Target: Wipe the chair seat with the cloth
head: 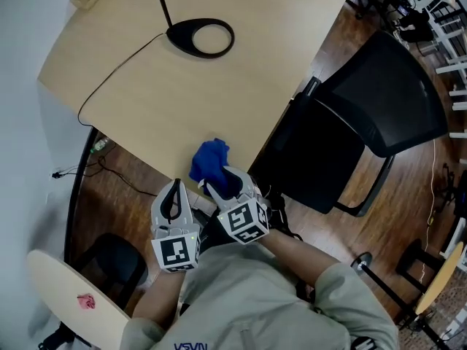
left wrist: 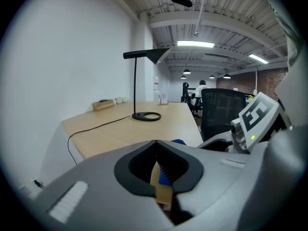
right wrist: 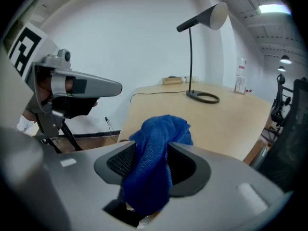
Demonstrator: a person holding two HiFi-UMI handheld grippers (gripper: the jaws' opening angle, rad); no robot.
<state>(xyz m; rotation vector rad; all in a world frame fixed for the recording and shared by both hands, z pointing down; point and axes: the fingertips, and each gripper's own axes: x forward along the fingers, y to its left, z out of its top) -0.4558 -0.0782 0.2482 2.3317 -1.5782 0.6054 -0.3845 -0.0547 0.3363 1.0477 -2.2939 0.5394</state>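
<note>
A crumpled blue cloth (head: pixel 209 159) lies at the near edge of the wooden table (head: pixel 204 86). My right gripper (head: pixel 228 181) reaches it from below; in the right gripper view the cloth (right wrist: pixel 156 153) stands up between the parted jaws, which are open around it. My left gripper (head: pixel 175 188) hovers just left of it, off the table edge, with its jaw tips together and nothing between them (left wrist: pixel 155 142). The black office chair has its seat (head: pixel 321 159) right of the table and its backrest (head: pixel 390 97) farther right.
A black desk lamp has its ring base (head: pixel 201 36) on the table with a cable trailing left. A second chair with a pale backrest (head: pixel 73 297) stands at the lower left. Wooden floor shows round the chair, with more chair legs at the far right.
</note>
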